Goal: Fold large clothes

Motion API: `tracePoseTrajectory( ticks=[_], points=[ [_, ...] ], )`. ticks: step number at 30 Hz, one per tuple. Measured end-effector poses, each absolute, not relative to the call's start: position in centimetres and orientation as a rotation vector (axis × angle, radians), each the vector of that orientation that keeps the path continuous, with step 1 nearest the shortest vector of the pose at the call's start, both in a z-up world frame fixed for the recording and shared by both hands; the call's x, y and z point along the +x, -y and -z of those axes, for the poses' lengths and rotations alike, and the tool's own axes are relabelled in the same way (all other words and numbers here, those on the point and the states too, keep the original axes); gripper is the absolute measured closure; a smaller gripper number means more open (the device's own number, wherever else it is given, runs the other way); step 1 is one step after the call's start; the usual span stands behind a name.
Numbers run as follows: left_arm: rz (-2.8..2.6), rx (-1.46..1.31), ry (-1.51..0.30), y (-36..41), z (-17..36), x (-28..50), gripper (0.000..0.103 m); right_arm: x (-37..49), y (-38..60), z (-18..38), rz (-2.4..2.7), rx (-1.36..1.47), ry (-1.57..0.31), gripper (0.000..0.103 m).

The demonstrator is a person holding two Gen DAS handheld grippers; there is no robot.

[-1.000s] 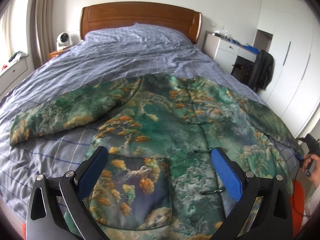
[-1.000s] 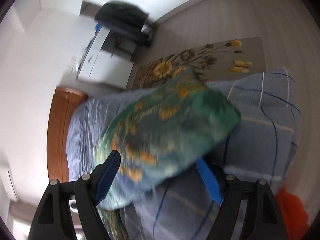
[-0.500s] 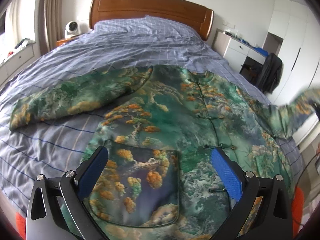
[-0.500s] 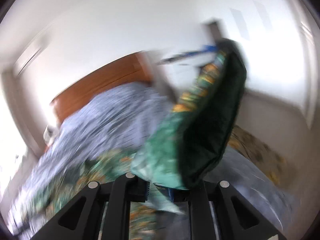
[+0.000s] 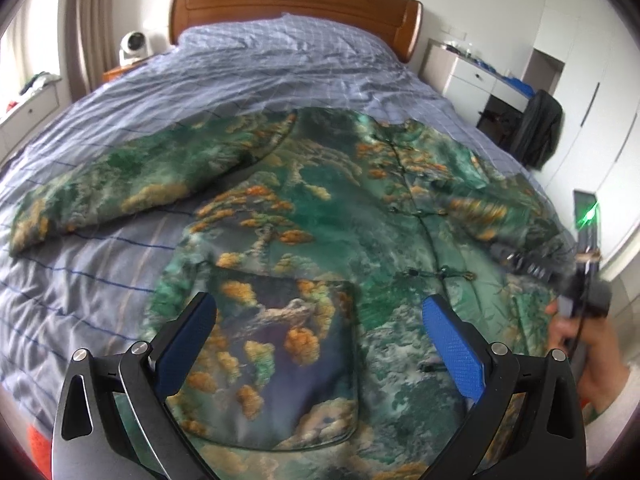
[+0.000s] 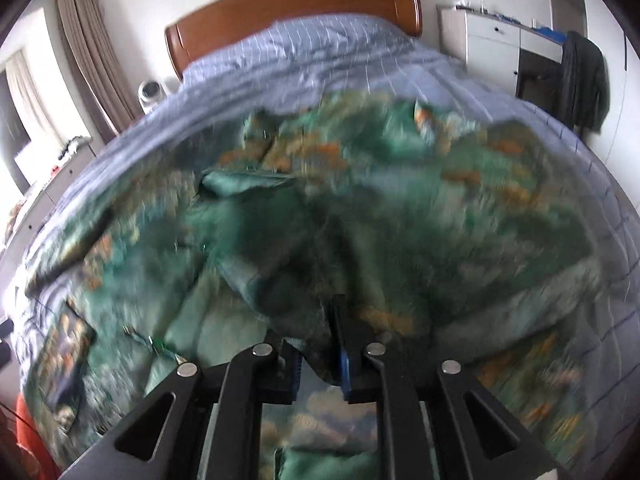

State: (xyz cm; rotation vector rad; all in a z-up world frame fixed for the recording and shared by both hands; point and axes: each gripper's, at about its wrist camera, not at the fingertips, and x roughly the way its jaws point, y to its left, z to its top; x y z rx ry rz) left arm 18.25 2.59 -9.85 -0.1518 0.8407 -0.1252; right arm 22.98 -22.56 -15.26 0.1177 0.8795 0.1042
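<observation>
I am holding the left gripper (image 5: 320,320) spread wide above the jacket (image 5: 320,208), which is lying front-up on the bed (image 5: 280,64) ahead of it, the pocket (image 5: 276,360) lying between its fingers. I am pinching the jacket's sleeve (image 6: 380,240) in the right gripper (image 6: 318,364), the cloth bunching just ahead of it.

There is one green printed jacket (image 5: 328,208) on one bed (image 5: 280,64). Two grippers show: the left gripper (image 5: 320,320) and the right gripper (image 6: 318,360). One wooden headboard (image 5: 296,0), one small white fan (image 5: 134,46), one dark garment (image 5: 538,134) hanging.
</observation>
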Motion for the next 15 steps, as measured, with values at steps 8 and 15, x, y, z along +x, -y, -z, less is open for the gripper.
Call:
tracePoseTrajectory(
  ticks=[8, 15],
  points=[
    [0.402, -0.281, -0.892, 2.3, 9.3, 24.0, 0.001, 19.4, 22.5, 14.2, -0.236, 0.137, -0.895, 0.039],
    [0.553, -0.251, -1.064, 10.3, 12.1, 31.1, 0.006, 12.9, 24.6, 13.4, -0.237, 0.175, -0.856, 0.039]
  ],
)
